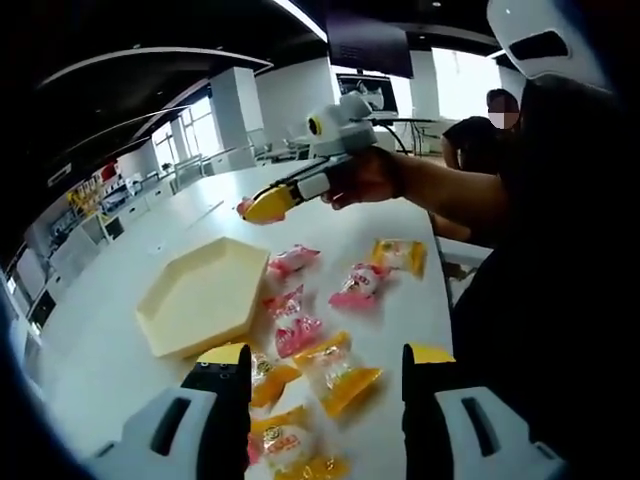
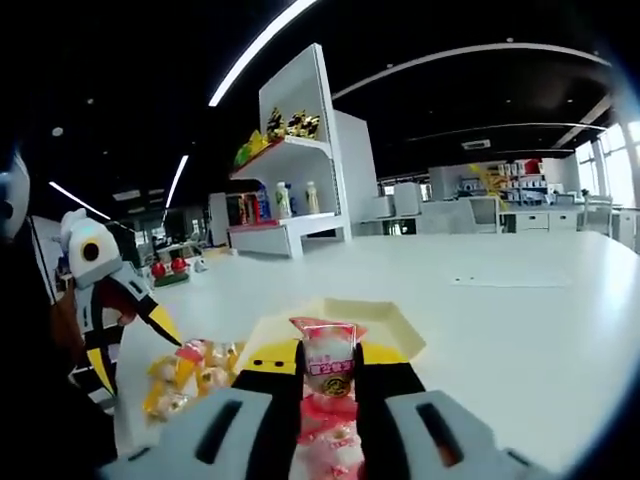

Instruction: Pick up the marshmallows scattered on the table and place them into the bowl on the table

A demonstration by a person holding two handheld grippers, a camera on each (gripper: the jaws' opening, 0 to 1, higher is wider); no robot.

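Item: wrapped marshmallows point(image 1: 300, 330), pink and orange packets, lay scattered on the white table point(image 1: 110, 330) just beside an empty, pale yellow six-sided bowl point(image 1: 195, 297); several sat close together near the bowl's edge, two more, pink point(image 1: 358, 284) and orange point(image 1: 400, 255), lay farther off. Left gripper point(image 1: 325, 375): jaws stood apart above the orange packets nearest it, holding nothing. Right gripper point(image 2: 327, 375): jaws closed on one pink packet point(image 2: 328, 370), gripped across its middle with the crimped top standing up between them; in the left gripper view this gripper point(image 1: 262, 205) hung in the air above the table beyond the bowl, a person's hand point(image 1: 365, 178) on it. In the right gripper view the bowl point(image 2: 395, 330) lay just ahead of the held packet. Handling, by judgement: very light, soft and squashy, in slick crinkly film that might slip; best taken across the plump middle with gentle pressure, not by the thin sealed ends.
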